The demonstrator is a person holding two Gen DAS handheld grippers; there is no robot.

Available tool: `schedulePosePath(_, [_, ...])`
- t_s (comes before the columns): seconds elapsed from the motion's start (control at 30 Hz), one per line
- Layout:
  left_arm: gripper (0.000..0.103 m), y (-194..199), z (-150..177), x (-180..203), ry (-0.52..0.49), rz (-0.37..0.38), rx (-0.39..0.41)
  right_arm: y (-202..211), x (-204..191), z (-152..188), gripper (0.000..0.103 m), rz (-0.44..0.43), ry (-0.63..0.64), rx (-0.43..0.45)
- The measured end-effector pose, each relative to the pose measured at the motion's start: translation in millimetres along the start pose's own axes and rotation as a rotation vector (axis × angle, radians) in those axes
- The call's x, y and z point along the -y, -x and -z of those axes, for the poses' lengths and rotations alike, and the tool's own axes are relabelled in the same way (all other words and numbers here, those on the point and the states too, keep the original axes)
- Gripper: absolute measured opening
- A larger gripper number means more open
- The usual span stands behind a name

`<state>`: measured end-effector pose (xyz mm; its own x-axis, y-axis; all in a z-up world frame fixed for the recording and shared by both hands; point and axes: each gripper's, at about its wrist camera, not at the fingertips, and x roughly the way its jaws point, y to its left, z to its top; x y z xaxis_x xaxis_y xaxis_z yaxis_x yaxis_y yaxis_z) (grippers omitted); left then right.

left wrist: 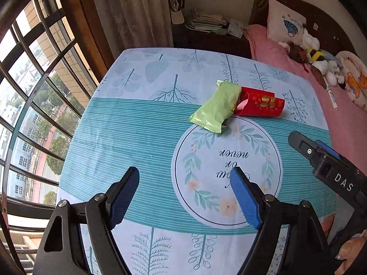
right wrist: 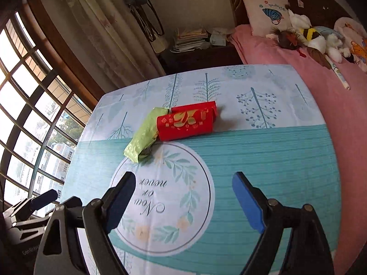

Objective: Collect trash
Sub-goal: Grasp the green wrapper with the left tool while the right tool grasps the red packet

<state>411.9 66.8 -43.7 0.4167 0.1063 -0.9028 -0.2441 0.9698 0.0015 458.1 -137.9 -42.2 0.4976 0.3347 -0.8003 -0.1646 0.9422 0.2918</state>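
**Both grippers apart above the table, trash untouched**

The table (left wrist: 119, 137) carries a cloth printed with pale leaves, a teal striped band and a round wreath emblem. Two pieces of trash lie near the middle of it, at the far edge of the emblem.

1. Green wrapper (left wrist: 216, 106): a flat, sealed snack packet lying diagonally on the cloth. Its near corner overlaps the rim of the emblem.
2. Red envelope (left wrist: 261, 103): curled into a loose roll with gold print on its face. It lies touching the right side of the wrapper; in the right wrist view the envelope (right wrist: 188, 123) covers part of the wrapper (right wrist: 144, 135).

Left gripper (left wrist: 185, 194): jaws stand apart, nothing between the blue pads. It hangs over the near part of the emblem, well short of the trash.

Right gripper (right wrist: 183, 199): jaws stand wide apart, nothing between them. It also hangs short of the trash and appears at the right edge of the left wrist view (left wrist: 321, 160).

Surroundings: a barred window (left wrist: 34, 91) on the left, a curtain (left wrist: 137, 11) behind the table, a bed (left wrist: 309, 80) with a pink cover on the right, bearing a pillow (left wrist: 284, 25) and soft toys (left wrist: 318, 61).
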Motion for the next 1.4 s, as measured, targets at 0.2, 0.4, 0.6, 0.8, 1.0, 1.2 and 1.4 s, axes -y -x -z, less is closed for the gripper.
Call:
schedulePosePath(0.2, [0.08,-32,-20,2,0.034,-0.046,-0.037,-55,-8,-42,0.088,0.005,-0.006,-0.001])
schedulePosePath(0.4, [0.08,-51,-24,-3,0.057,-0.067,-0.075,-90,-21,-52,0.089,0.069,0.052,0.007])
schedulePosePath(0.6, [0.08,-60,-27,-4,0.054,-0.078,-0.086,-113,-13,-51,0.089,0.11,0.064,-0.023])
schedulePosePath(0.8, [0.08,-64,-33,-5,0.067,-0.065,-0.085,-110,8,-55,0.089,0.119,0.017,-0.008])
schedulePosePath(1.0, [0.08,-67,-38,4,0.047,-0.054,-0.08,-98,10,-61,0.089,0.01,-0.062,0.002])
schedulePosePath(1.2, [0.08,-70,-47,7,0.042,-0.049,-0.064,-108,5,-70,0.089,0.0,-0.136,-0.033])
schedulePosePath(1.4, [0.08,-81,-60,12,0.043,-0.031,-0.055,-119,21,-72,0.073,0.005,-0.218,-0.068])
